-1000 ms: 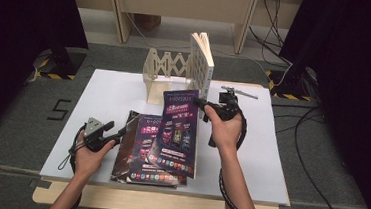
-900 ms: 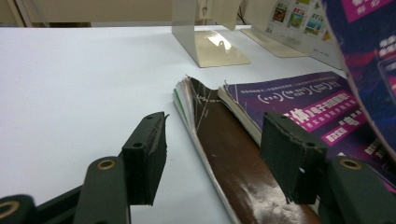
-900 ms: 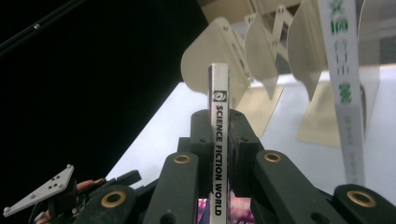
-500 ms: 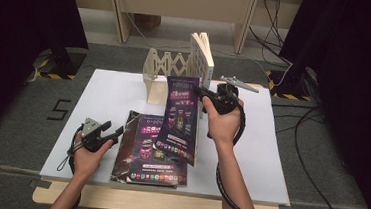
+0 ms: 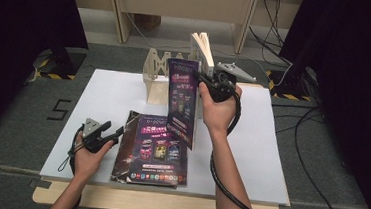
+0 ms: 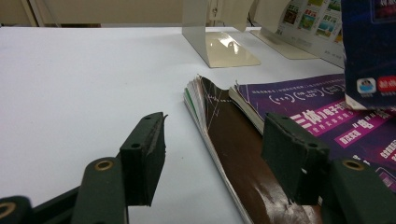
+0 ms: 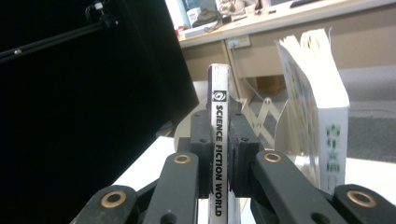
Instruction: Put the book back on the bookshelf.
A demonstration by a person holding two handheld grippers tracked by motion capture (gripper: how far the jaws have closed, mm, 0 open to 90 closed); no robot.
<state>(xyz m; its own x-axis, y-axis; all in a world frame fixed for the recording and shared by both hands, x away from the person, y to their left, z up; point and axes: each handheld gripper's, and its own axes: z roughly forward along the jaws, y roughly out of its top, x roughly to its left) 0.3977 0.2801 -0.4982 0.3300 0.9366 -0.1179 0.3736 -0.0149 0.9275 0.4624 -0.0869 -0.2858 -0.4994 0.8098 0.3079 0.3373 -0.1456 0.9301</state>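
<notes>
Left gripper (image 5: 117,133) rested low on the table (image 5: 98,107) near the front edge, jaws parted and holding nothing, its tips just beside the left edge of the flat stack (image 5: 152,149). From the left gripper view the stack (image 6: 243,140) lay partly between the open jaws, page edges fanned toward them; probably parked there to steady the stack or to take the next copy. Left forearm came in from the bottom edge, wrist flat, hand wrapped over the grip.

Right gripper (image 5: 206,79) was clamped on the spine of one magazine (image 5: 182,102), lifted clear of the stack and held upright, cover facing the person. Its own view showed both pads pressed against the spine (image 7: 219,154), the lettering running down it. Spine grip likely chosen so the pages hang closed and the magazine can slide in vertically. Right arm was stretched forward, wrist raised, hand above the table's middle.

Beyond it stood the wooden rack (image 5: 158,72), with one book (image 5: 203,48) already upright in it, just beside the held magazine. Judged step: carrying the magazine to a rack slot next to that book.
</notes>
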